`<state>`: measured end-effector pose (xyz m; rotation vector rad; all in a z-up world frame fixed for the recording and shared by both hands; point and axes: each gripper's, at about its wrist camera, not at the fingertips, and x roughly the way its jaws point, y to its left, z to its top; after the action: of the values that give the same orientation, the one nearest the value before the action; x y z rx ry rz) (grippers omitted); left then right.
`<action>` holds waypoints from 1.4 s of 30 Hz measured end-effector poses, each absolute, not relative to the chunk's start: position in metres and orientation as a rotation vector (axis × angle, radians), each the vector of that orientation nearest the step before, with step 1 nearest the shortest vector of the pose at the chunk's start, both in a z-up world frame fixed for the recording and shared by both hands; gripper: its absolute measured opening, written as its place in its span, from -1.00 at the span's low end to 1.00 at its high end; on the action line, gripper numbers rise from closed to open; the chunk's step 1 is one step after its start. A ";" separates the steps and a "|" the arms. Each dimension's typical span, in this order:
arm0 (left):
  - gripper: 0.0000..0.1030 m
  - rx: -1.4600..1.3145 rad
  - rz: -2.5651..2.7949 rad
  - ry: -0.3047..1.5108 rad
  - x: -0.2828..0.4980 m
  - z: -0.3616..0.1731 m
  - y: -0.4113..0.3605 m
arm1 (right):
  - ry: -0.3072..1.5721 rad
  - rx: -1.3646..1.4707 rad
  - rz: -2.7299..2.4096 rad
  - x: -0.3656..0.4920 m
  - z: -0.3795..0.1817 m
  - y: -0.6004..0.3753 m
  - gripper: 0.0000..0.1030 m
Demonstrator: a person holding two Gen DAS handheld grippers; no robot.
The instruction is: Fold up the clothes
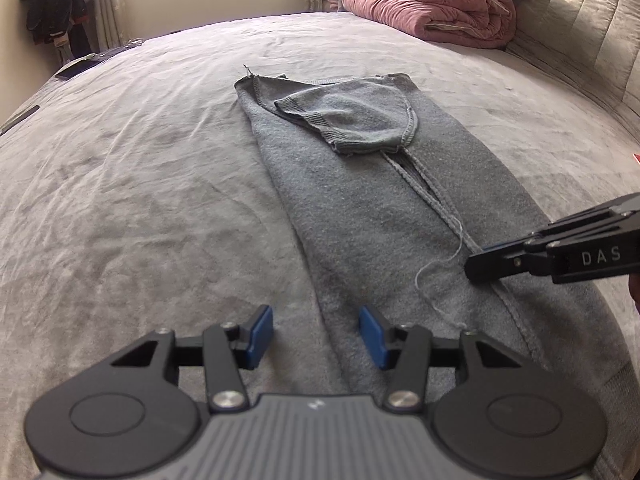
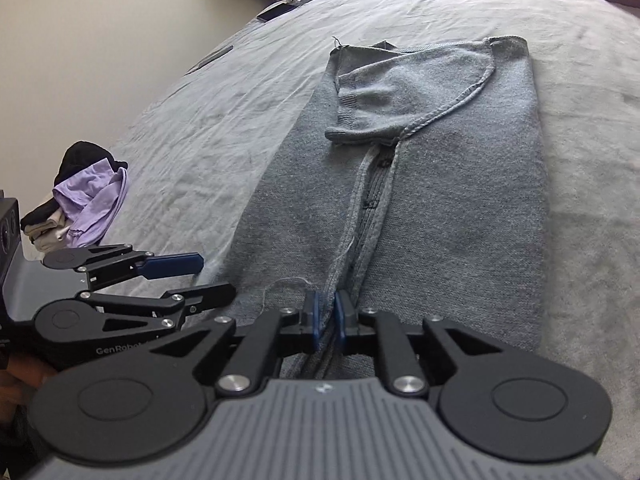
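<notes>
A grey knit cardigan [image 1: 360, 184] lies lengthwise on the bed [image 1: 140, 160], its sides folded in and one sleeve [image 1: 360, 120] laid across the far end. My left gripper [image 1: 316, 332] hovers open over the garment's near left edge, with nothing between its blue pads [image 1: 262, 336]. It also shows at the left of the right wrist view as the left gripper [image 2: 200, 278]. My right gripper [image 2: 329, 315] is nearly closed, with the cardigan's [image 2: 440, 200] front edge band running between its pads. In the left wrist view the right gripper [image 1: 474, 266] rests on that band beside a loose thread.
A rolled pink quilt [image 1: 432, 8] sits at the bed's far right, next to a padded headboard [image 1: 592, 40]. A pile of purple and black clothes [image 2: 88, 200] lies at the bed's left edge. Flat dark items [image 1: 76, 68] rest near the far left corner.
</notes>
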<state>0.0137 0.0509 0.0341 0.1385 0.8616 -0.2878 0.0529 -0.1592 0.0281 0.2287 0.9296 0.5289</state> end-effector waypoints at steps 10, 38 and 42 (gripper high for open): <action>-0.02 0.158 -0.295 0.853 0.006 0.034 0.052 | 0.890 0.227 0.459 -0.002 0.032 -0.150 -0.12; -0.02 0.214 -0.374 0.799 -0.085 0.030 0.061 | 0.752 0.343 0.391 -0.119 0.009 -0.129 -0.85; -0.01 0.223 -0.382 0.804 -0.089 0.034 0.068 | 0.681 0.478 0.422 -0.134 0.019 -0.145 -0.86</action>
<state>-0.0887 0.0684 0.0344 0.2231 0.8036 -0.3821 -0.1338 -0.1448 0.0186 0.4782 0.6813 0.4220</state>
